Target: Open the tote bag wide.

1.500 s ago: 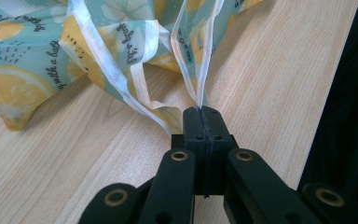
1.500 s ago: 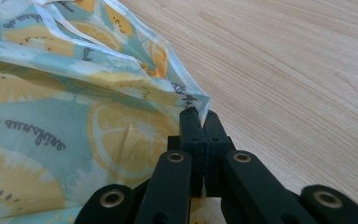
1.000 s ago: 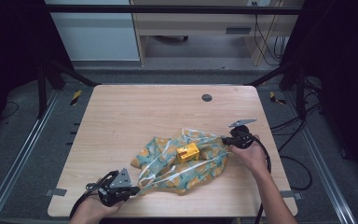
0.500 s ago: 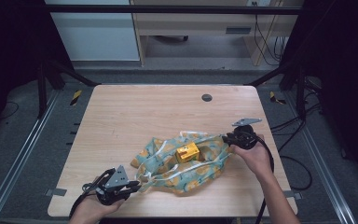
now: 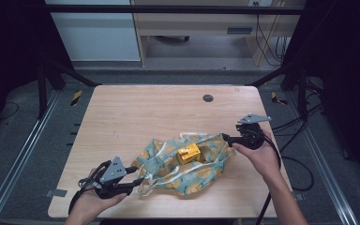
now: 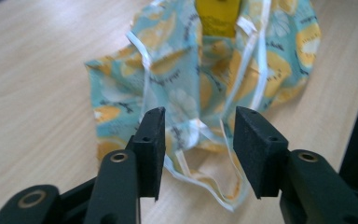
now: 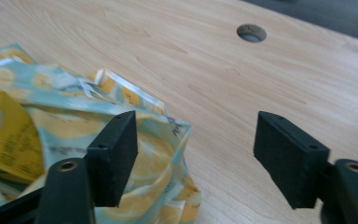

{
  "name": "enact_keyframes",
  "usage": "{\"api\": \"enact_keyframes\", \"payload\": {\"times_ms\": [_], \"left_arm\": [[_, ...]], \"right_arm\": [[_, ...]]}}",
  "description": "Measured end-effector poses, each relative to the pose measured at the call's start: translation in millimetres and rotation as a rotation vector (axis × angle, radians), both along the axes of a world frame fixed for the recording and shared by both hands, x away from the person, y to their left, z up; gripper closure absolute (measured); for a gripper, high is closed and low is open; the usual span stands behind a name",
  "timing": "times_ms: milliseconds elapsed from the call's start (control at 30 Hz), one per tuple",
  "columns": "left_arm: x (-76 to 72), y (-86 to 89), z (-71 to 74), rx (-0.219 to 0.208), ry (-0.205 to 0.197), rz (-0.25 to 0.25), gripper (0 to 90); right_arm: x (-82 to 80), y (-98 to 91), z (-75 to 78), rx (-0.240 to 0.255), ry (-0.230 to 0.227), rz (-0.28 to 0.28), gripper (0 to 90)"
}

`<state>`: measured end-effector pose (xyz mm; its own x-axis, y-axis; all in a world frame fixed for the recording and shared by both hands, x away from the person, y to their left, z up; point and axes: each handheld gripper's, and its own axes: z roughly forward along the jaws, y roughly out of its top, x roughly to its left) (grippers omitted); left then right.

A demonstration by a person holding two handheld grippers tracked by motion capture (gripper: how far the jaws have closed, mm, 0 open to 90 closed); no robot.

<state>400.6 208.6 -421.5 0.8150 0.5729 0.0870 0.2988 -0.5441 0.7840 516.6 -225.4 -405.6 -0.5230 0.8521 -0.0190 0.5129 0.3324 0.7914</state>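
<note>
Both of my grippers have just been opening, and neither has hold of anything now. In my left hand, the left gripper (image 5: 138,180) sits near the front edge of the table (image 5: 136,110); through the left gripper view its jaws stand partly apart, with the near hem of the bag (image 6: 200,88) lying below and beyond the gap, the pads pressing nothing. My right gripper (image 5: 226,138) is at the bag's far right corner, and the right gripper view shows its jaws spread wide: one pad hangs over the bag's corner (image 7: 135,154), the other over bare wood, no cloth pinched between them.

That teal bag (image 5: 187,161), printed with yellow lemon slices and trimmed with white edging, lies crumpled on the front half of the table between my two hands. On it sits a small yellow box (image 5: 189,153). Farther back, a round cable hole (image 5: 208,98) marks the tabletop, well apart from the bag.
</note>
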Motion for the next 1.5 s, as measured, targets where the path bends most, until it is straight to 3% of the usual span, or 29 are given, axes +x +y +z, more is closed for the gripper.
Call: {"api": "enact_keyframes", "payload": {"times_ms": [200, 400, 500, 700, 833, 900, 1067, 1200, 1233, 1267, 1300, 1400, 1433, 1500], "left_arm": [[21.5, -11.7, 13.6, 0.041, -0.022, 0.024, 40.1], [40.6, -23.5, 18.7, 0.03, -0.014, 0.026, 33.8], [56.6, -37.7, 16.0, 0.051, 0.0, 0.023, 31.6], [68.7, -60.6, 4.1, 0.088, 0.009, -0.011, 31.0], [73.5, -68.0, -2.5, 0.107, 0.019, -0.027, 31.0], [78.3, -72.6, -8.8, 0.114, 0.042, -0.038, 30.9], [81.5, -78.3, -15.0, 0.134, 0.054, -0.054, 31.1], [85.3, -83.0, -18.1, 0.146, 0.051, -0.058, 43.9], [86.3, -83.9, -18.7, 0.149, 0.056, -0.061, 43.9], [87.2, -85.4, -19.5, 0.152, 0.063, -0.062, 49.3], [88.0, -87.1, -20.6, 0.161, 0.065, -0.058, 60.1], [89.3, -88.7, -21.8, 0.151, 0.077, -0.051, 72.7], [89.3, -88.7, -21.8, 0.151, 0.077, -0.051, 76.6], [89.8, -89.1, -21.8, 0.135, 0.08, -0.035, 79.8]], "right_arm": [[-24.7, 9.5, 20.4, -0.001, -0.044, 0.039, 24.6], [-47.7, 14.2, 21.4, 0.016, -0.059, 0.075, 23.4], [-60.5, 22.6, 12.0, 0.013, -0.055, 0.097, 27.4], [-70.0, 31.2, -4.1, -0.002, -0.037, 0.109, 31.4], [-73.4, 41.6, -13.0, -0.018, -0.016, 0.149, 25.7], [-73.5, 46.2, -19.6, -0.026, -0.003, 0.148, 19.5], [-73.3, 52.4, -34.2, -0.043, 0.025, 0.149, 10.7], [-72.5, 56.7, -45.4, -0.058, 0.054, 0.156, 9.4], [-72.4, 57.9, -47.8, -0.065, 0.061, 0.16, 12.1], [-72.6, 58.9, -49.4, -0.071, 0.072, 0.16, 16.9], [-72.5, 59.3, -52.3, -0.083, 0.081, 0.168, 27.7], [-71.7, 57.4, -55.3, -0.093, 0.099, 0.172, 47.2], [-71.7, 57.4, -55.3, -0.093, 0.099, 0.172, 47.2], [-70.6, 56.5, -57.5, -0.106, 0.113, 0.186, 59.9]]}}
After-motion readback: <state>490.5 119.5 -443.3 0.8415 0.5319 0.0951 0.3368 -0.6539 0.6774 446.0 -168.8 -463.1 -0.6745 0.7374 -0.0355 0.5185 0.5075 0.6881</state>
